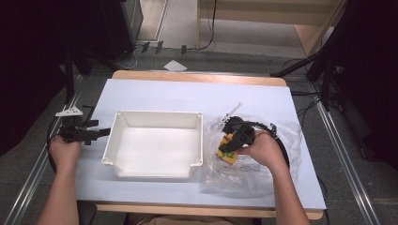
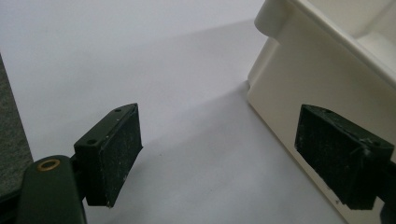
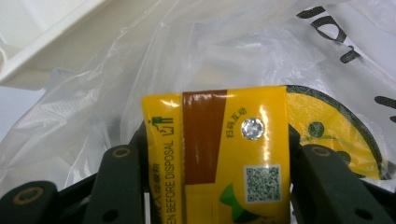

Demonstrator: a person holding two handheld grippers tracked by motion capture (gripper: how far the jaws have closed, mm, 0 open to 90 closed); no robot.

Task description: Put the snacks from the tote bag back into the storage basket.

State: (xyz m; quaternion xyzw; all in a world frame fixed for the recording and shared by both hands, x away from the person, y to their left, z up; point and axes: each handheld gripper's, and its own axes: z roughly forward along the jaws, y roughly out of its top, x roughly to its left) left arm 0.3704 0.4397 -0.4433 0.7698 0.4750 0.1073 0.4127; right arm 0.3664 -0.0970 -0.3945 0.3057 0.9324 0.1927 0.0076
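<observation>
A yellow drink carton (image 3: 219, 154) with a brown stripe and a QR code stands between the jaws of my right gripper (image 3: 215, 140), whose pads press on its two sides. In the high view the carton (image 1: 226, 152) and the right gripper (image 1: 231, 140) sit over a crumpled clear plastic bag (image 1: 286, 136) right of a white bin (image 1: 155, 114). My left gripper (image 1: 101, 133) rests on the table just left of the bin, jaws open and nothing between them. In the left gripper view, the left gripper (image 2: 233, 158) faces the bin's outer wall (image 2: 299, 79).
The bin looks empty and stands mid-table on a pale sheet (image 1: 187, 93). The bag (image 3: 140, 60) carries black print and a yellow round logo. The bin's rim (image 3: 42, 42) lies close behind the bag. Dark stands and cables flank the table.
</observation>
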